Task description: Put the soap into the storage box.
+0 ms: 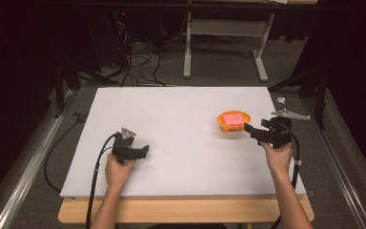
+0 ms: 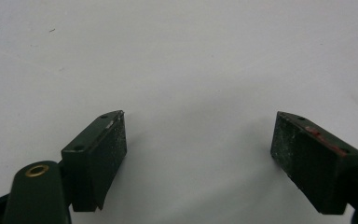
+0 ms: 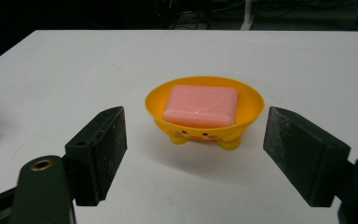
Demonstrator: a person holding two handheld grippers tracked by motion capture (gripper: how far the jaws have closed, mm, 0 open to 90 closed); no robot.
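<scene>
A pink soap bar (image 1: 233,119) (image 3: 201,105) lies in a small yellow-orange footed dish (image 1: 224,125) (image 3: 250,105) on the right half of the white board. My right gripper (image 1: 251,130) (image 3: 196,156) is open just right of the dish, its jaws spread wider than the dish and stopping short of it. Over bare white board on the left, my left gripper (image 1: 146,150) (image 2: 198,140) stands open with nothing between its jaws.
The white board (image 1: 171,124) covers a wooden table (image 1: 181,210). Metal brackets (image 1: 290,114) lie off the board at the right. Cables (image 1: 138,62) and a white table frame (image 1: 224,33) sit on the floor beyond the far edge. Metal rails (image 1: 28,167) flank the table.
</scene>
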